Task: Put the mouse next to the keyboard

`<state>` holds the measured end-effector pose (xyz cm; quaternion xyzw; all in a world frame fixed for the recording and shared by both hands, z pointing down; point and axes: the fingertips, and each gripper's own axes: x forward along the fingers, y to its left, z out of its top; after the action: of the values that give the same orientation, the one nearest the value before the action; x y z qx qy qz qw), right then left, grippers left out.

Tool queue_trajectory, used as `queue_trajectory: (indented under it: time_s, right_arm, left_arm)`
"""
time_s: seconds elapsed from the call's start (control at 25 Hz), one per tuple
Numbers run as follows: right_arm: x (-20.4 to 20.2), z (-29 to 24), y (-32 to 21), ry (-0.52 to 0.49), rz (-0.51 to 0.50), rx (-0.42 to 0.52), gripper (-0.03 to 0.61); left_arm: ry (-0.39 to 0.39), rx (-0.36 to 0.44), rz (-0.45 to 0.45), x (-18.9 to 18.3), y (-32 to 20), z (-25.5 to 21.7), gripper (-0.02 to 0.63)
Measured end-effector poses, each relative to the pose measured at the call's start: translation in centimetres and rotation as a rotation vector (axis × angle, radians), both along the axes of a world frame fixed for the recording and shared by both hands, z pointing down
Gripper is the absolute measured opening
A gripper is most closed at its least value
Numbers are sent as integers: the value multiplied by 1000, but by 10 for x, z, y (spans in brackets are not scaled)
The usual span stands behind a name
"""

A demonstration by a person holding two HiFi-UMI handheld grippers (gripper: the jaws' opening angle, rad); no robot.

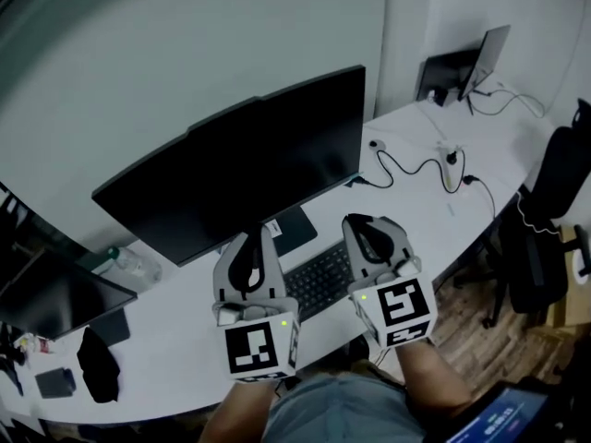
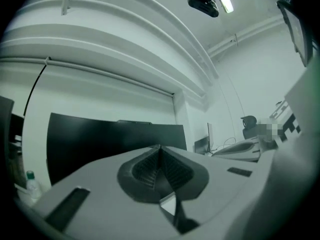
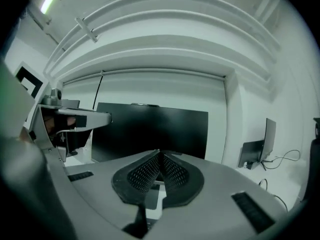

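The left hand-held gripper [image 1: 255, 238] and right hand-held gripper [image 1: 362, 221], both closed tight and empty, hover over the keyboard [image 1: 323, 280] on the tabletop [image 1: 175, 344]; no mouse shows anywhere, so the task seems unstarted.

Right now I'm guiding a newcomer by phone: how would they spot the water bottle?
Find the big black monitor on the white desk. Beside its lower left corner is the bottle: the only clear thing there, green-capped, while its neighbours on that side are all dark.
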<state>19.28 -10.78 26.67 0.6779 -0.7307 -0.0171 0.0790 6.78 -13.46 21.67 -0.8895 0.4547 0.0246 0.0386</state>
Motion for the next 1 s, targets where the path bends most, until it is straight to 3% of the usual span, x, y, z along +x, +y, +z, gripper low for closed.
queue_trajectory:
  time_s: [0.4, 1.0]
  right_arm:
    - [-17, -22, 5, 31, 0, 71, 14]
    - [-12, -24, 8, 30, 9, 79, 14]
  left_arm:
    - [10, 24, 1, -16, 6, -10, 5]
    - [10, 23, 17, -8, 8, -7, 5]
